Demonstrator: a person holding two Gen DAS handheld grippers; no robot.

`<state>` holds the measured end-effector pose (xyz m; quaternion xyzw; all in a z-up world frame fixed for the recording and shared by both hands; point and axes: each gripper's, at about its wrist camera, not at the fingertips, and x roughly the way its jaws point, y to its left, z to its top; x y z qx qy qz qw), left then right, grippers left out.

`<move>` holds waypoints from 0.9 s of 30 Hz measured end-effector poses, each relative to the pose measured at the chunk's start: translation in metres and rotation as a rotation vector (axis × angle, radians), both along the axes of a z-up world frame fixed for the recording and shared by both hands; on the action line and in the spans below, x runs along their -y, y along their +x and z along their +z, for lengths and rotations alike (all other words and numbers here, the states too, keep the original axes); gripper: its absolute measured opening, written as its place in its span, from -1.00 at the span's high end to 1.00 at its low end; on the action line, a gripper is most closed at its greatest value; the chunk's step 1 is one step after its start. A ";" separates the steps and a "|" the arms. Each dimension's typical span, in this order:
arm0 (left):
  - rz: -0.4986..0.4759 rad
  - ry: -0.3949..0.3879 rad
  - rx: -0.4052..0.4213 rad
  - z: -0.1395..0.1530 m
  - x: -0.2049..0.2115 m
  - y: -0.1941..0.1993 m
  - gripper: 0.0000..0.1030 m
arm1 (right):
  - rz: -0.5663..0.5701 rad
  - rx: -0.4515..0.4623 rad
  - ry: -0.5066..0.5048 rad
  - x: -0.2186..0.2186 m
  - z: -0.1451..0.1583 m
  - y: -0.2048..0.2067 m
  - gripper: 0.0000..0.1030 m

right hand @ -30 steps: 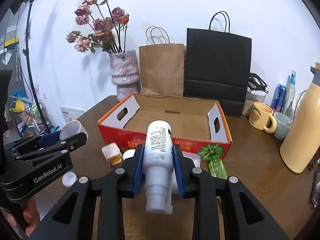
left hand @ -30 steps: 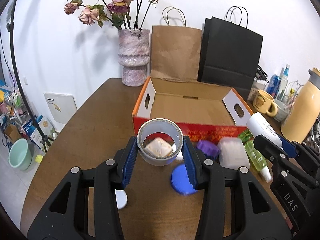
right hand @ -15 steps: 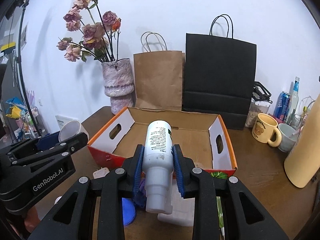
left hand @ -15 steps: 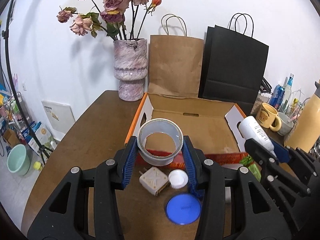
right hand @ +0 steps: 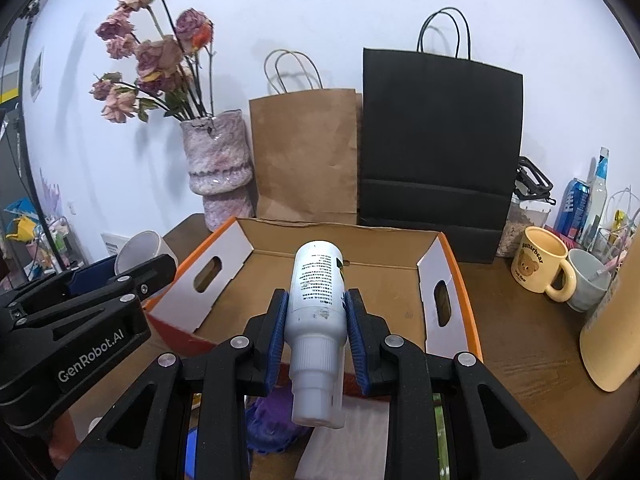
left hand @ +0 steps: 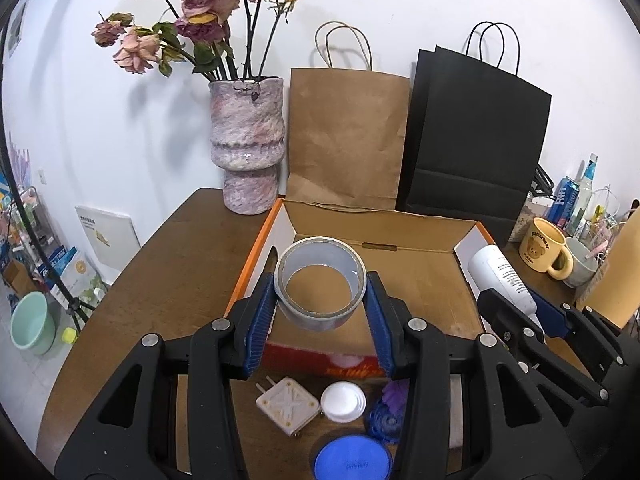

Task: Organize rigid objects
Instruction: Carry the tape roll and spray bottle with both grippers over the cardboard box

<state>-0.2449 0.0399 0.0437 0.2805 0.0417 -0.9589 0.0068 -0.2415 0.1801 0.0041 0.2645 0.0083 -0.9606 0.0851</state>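
Left wrist, glossy grey tape ring (left hand: 320,284), corrugated cardboard box (left hand: 416,276)

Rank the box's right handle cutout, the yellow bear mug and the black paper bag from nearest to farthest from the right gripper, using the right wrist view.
1. Handle cutout, just right of the right gripper.
2. Yellow bear mug, farther right on the table.
3. Black paper bag, behind the box at the wall.

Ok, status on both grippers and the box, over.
Left gripper shut on tape roll, right gripper shut on white bottle. Both over the cardboard box, which looks empty. Nothing in the way.
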 end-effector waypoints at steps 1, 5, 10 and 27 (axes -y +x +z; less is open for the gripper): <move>0.002 0.001 0.003 -0.001 -0.001 -0.004 0.22 | -0.002 0.004 0.002 -0.001 -0.001 -0.004 0.38; 0.006 -0.002 0.015 -0.004 -0.003 -0.020 0.22 | -0.012 0.018 0.006 -0.006 -0.002 -0.022 0.38; 0.015 -0.009 0.043 -0.012 -0.004 -0.041 0.22 | -0.023 0.044 0.009 -0.012 -0.006 -0.045 0.38; 0.022 -0.068 0.152 -0.052 -0.007 -0.096 0.22 | -0.008 0.152 0.050 -0.016 -0.041 -0.096 0.38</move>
